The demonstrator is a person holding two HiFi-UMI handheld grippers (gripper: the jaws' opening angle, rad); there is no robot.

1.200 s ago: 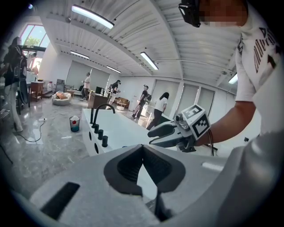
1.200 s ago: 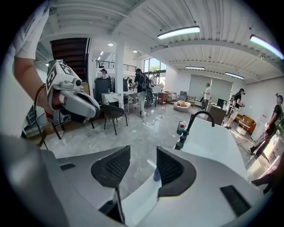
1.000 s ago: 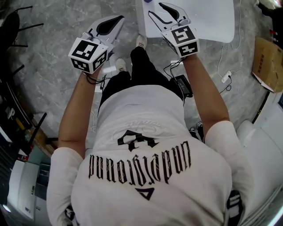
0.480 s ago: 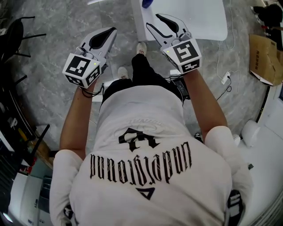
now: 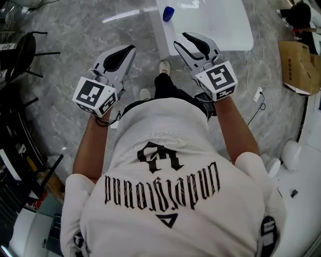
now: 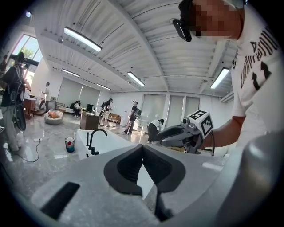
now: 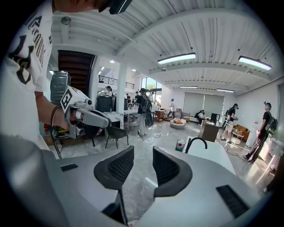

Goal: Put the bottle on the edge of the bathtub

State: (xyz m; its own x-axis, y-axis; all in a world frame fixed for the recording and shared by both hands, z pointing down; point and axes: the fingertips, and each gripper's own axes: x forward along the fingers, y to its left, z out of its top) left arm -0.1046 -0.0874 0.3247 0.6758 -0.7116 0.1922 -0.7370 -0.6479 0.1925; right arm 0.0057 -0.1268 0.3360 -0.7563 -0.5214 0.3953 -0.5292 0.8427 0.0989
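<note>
A small blue bottle (image 5: pixel 168 13) stands on the floor at the near-left corner of the white bathtub (image 5: pixel 215 25). It also shows in the left gripper view, bottle (image 6: pixel 69 144) beside the bathtub (image 6: pixel 111 141), and in the right gripper view, bottle (image 7: pixel 180 145) by the bathtub (image 7: pixel 213 153). My left gripper (image 5: pixel 130 48) (image 6: pixel 142 146) is shut and empty, held out over the floor well short of the bottle. My right gripper (image 5: pixel 181 39) (image 7: pixel 143 151) hovers near the tub's front edge; its jaws stand apart, are closing, and have nothing between them.
A black faucet (image 6: pixel 94 136) (image 7: pixel 195 142) rises from the tub's end. A cardboard box (image 5: pixel 297 66) and a power strip with cables (image 5: pixel 257 88) lie on the grey floor at the right, black chairs (image 5: pixel 24 50) at the left. Several people stand far off in the hall.
Both grippers sit lower in the head view than a second ago. More of the bathtub shows, and the blue bottle has come into view at its corner.
</note>
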